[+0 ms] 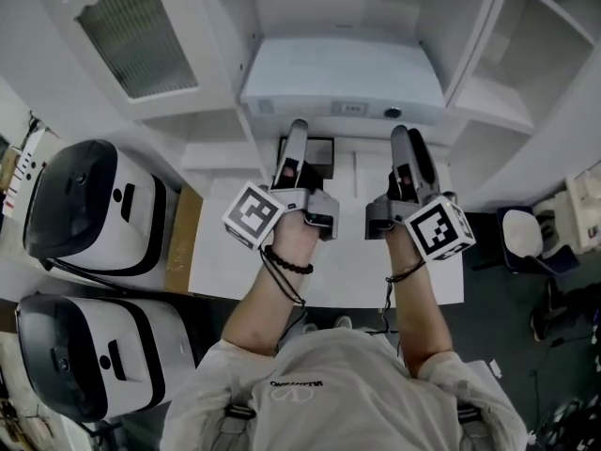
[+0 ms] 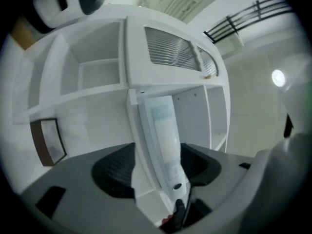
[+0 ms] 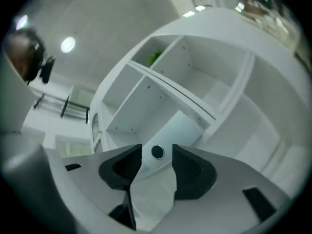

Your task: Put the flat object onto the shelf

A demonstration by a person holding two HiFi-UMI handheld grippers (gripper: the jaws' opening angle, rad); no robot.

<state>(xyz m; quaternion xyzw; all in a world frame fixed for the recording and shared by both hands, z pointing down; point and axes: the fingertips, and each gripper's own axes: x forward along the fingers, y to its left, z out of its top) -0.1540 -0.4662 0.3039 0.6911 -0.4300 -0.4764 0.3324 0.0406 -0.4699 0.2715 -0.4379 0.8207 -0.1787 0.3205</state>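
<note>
Two grippers: left gripper & right gripper, both aimed fwd, tipped slightly up.
Left fingers: closed on near edge of flat object.
Right fingers: clamped on same edge, by round button.
Object pos: white slab, seemingly off tabletop, in front of shelf centre bay.
Technique: move both hands level & in sync, far edge in first, no twist btw grips; release only once slab rests fully.
</note>
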